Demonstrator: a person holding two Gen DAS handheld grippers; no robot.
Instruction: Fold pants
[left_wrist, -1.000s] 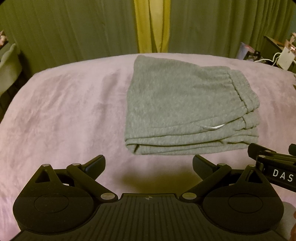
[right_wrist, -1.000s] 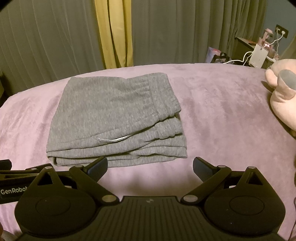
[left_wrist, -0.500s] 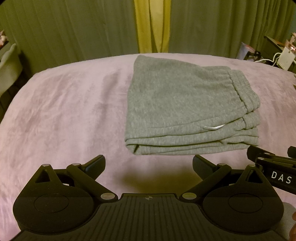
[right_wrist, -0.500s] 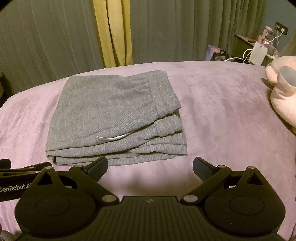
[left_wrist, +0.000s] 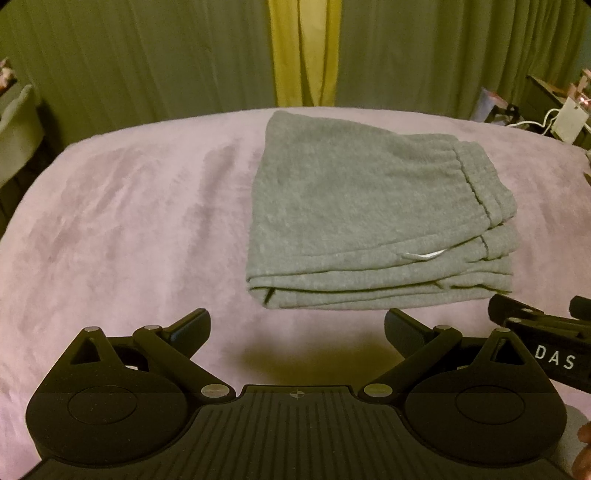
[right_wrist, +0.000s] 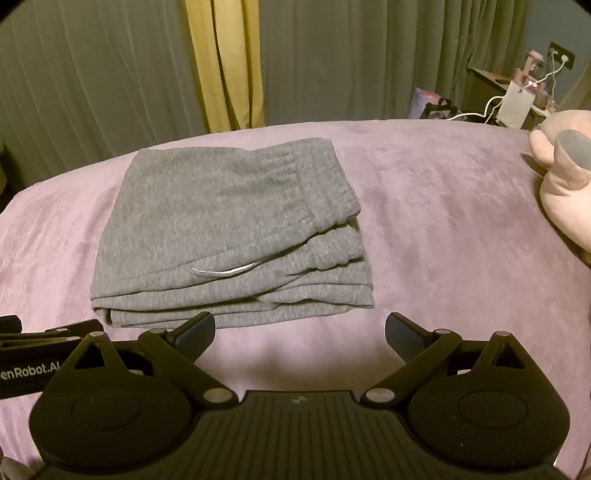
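Grey pants (left_wrist: 369, 206) lie folded into a thick rectangle on the purple bed cover (left_wrist: 129, 221), waistband to the right and a white drawstring showing at the front. They also show in the right wrist view (right_wrist: 229, 225). My left gripper (left_wrist: 297, 326) is open and empty, just in front of the stack's near edge. My right gripper (right_wrist: 300, 328) is open and empty, near the stack's front right corner. Neither touches the pants. The right gripper's side shows at the right edge of the left wrist view (left_wrist: 546, 339).
A pink plush toy (right_wrist: 565, 184) lies on the bed at the right. Green curtains (right_wrist: 110, 74) with a yellow strip hang behind the bed. A dark nightstand (right_wrist: 513, 96) with a charger and cables stands at the back right.
Both grippers have drifted slightly; the pants sit a little higher in the right wrist view. The pants have not moved and both grippers stay open.
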